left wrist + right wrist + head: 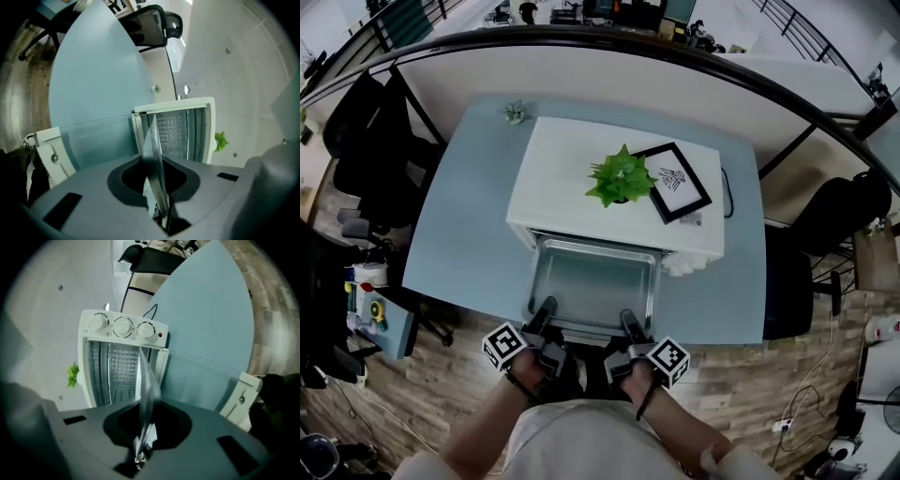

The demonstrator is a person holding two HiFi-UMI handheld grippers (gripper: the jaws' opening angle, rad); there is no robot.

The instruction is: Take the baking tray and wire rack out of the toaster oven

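Metal tray point(592, 279) clamped: L gripper point(547, 307), R gripper point(628, 319) (both).

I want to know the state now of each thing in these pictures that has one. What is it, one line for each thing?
toaster oven: standing on the table, front open.
oven door: open, folded down.
baking tray: mostly out of the oven, held at its near rim.
left gripper: shut on the baking tray.
right gripper: shut on the baking tray.
potted plant: upright on the oven's top.
picture frame: on the oven's top, beside the plant.
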